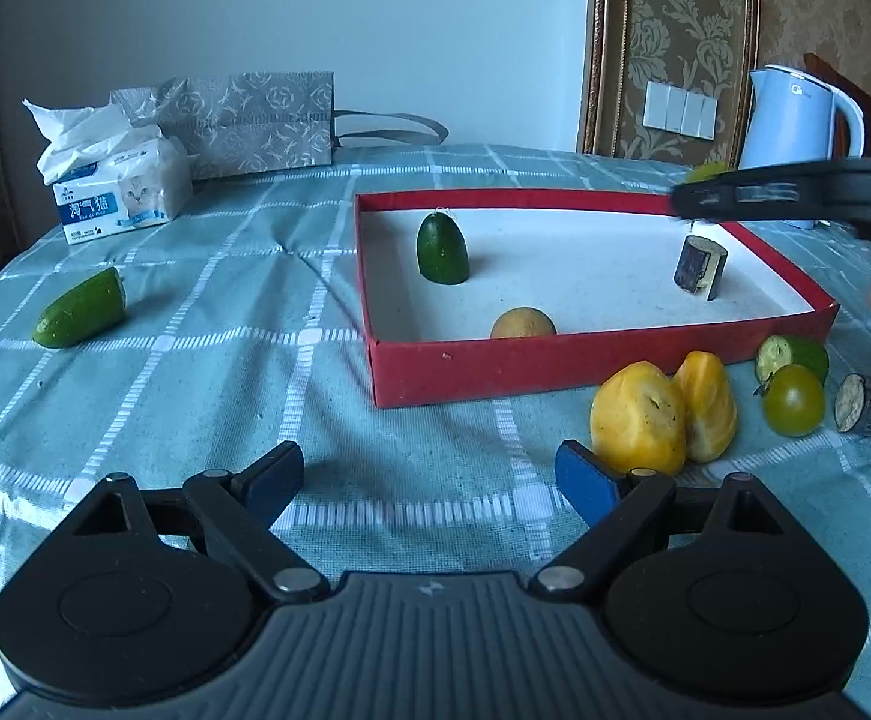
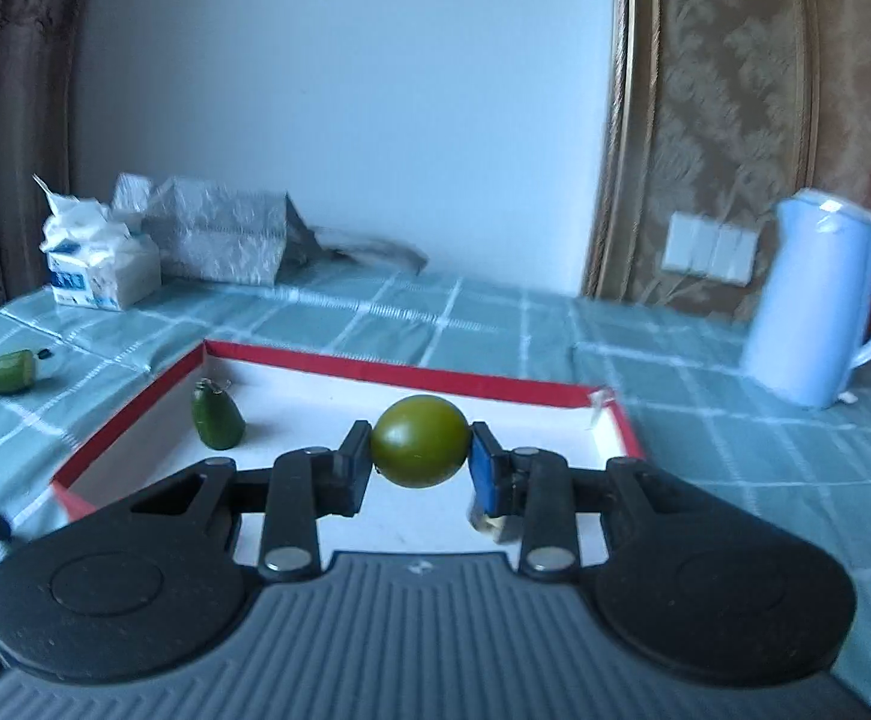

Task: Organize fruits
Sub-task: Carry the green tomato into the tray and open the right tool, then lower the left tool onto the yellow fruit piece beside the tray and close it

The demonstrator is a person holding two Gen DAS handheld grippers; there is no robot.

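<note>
A red box [image 1: 555,363] with a white floor sits on the checked tablecloth. Inside it are a green cucumber end [image 1: 442,249], a round yellow-brown fruit [image 1: 522,324] and a dark cut piece [image 1: 699,267]. My right gripper [image 2: 420,459] is shut on a round green fruit [image 2: 420,441] and holds it above the box [image 2: 375,369]; it shows blurred over the box's far right corner in the left wrist view [image 1: 795,195]. My left gripper [image 1: 429,480] is open and empty, low over the cloth. A split yellow fruit [image 1: 663,414] lies beside its right fingertip.
Outside the box lie a cucumber half [image 1: 81,309] at left, and a green tomato [image 1: 794,401], a cucumber slice [image 1: 792,357] and a dark cut piece [image 1: 864,405] at right. A tissue pack [image 1: 117,186], a grey paper bag [image 1: 255,123] and a blue kettle [image 1: 795,120] stand at the back.
</note>
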